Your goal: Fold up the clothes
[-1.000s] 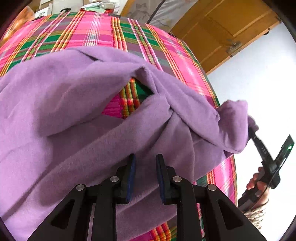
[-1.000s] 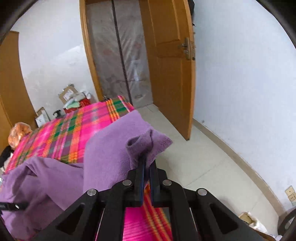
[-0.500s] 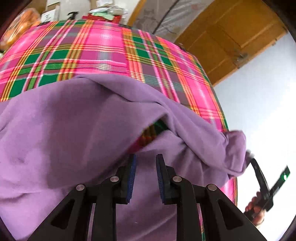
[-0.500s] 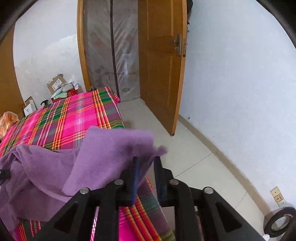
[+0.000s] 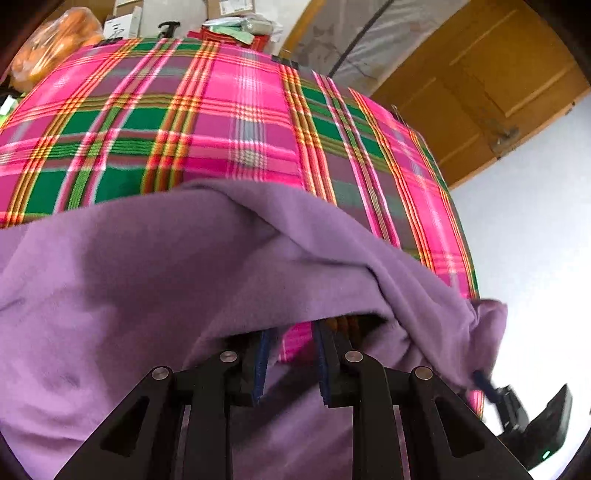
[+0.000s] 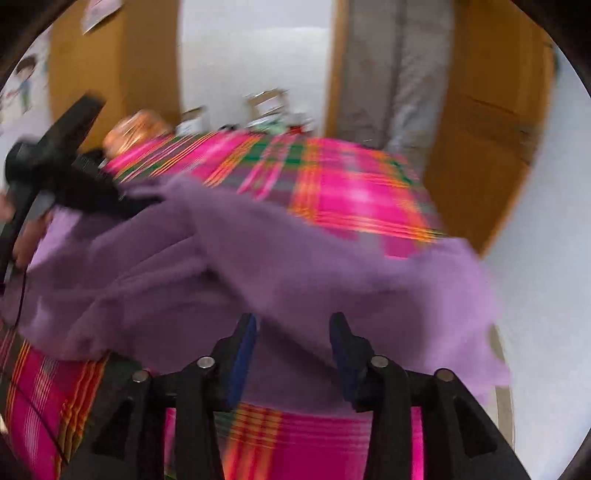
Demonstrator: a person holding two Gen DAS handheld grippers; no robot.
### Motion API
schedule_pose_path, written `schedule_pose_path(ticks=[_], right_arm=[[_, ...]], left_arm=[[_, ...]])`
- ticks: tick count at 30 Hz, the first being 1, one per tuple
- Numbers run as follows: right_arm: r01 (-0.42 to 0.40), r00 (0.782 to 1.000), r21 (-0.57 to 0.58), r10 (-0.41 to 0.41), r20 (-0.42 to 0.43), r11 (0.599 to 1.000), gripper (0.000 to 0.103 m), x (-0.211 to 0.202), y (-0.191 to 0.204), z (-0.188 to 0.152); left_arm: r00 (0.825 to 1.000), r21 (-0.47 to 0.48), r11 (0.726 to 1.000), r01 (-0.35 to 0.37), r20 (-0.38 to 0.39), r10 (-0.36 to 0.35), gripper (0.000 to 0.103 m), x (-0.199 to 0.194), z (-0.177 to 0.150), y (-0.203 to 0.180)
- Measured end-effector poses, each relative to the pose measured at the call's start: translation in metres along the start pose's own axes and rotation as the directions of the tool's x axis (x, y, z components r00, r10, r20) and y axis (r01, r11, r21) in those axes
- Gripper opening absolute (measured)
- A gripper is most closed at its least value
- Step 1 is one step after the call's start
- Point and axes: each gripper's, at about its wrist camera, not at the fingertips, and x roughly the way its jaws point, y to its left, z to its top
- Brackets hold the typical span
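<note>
Purple fleece [image 5: 155, 280] is bunched across the near half of the plaid blanket [image 5: 236, 122], long axis running left-right. Both grippers are open w/ nothing pinched: left gripper [image 5: 290, 363] tucked under a fold, right gripper [image 6: 291, 354] right at the cloth's edge, prob nearer.

The near half of the bed [image 5: 240, 122] is covered by the purple garment [image 5: 147, 266], whose raised fold is draped over the fingertips of the left hand-held gripper [image 5: 291, 354]. The far half of the plaid bed cover is left bare. Beyond the far edge, passage is blocked by stacked boxes [image 5: 221, 9] and an orange bag [image 5: 55, 40]. The right hand-held gripper [image 6: 295, 347] is shown with parted jaws at the garment's near edge; the right side is bounded by a wooden door [image 6: 491, 122].
</note>
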Motion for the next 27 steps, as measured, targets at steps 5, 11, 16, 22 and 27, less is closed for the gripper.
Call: schedule_pose_path(ticks=[5,11,16,22,27], right_arm=[[0.046,0.998,-0.036,-0.047,-0.05,0.998,0.045,0.019,0.01,0.007],[0.112,0.992,0.023,-0.11,-0.066,0.993,0.044,0.027,-0.009,0.006],[0.161,0.986,0.105,-0.156,-0.058,0.981,0.006,0.027,-0.028,0.016],[0.201,0.978,0.169,-0.207,0.018,0.965,0.004,0.022,-0.051,0.053],[0.238,0.967,0.169,-0.249,0.046,0.956,0.004,0.033,-0.062,0.088]], left_arm=[[1.0,-0.013,1.0,0.003,0.016,-0.003,0.022,0.002,0.012,0.005],[1.0,-0.03,1.0,0.005,0.013,-0.005,0.022,0.01,0.023,0.007],[1.0,-0.032,0.999,0.013,0.01,-0.012,0.022,0.011,0.027,0.009],[0.999,-0.064,0.998,0.027,0.023,-0.025,0.022,0.011,0.035,0.012],[0.999,-0.081,0.996,0.028,0.032,-0.025,0.022,0.013,0.045,0.015]])
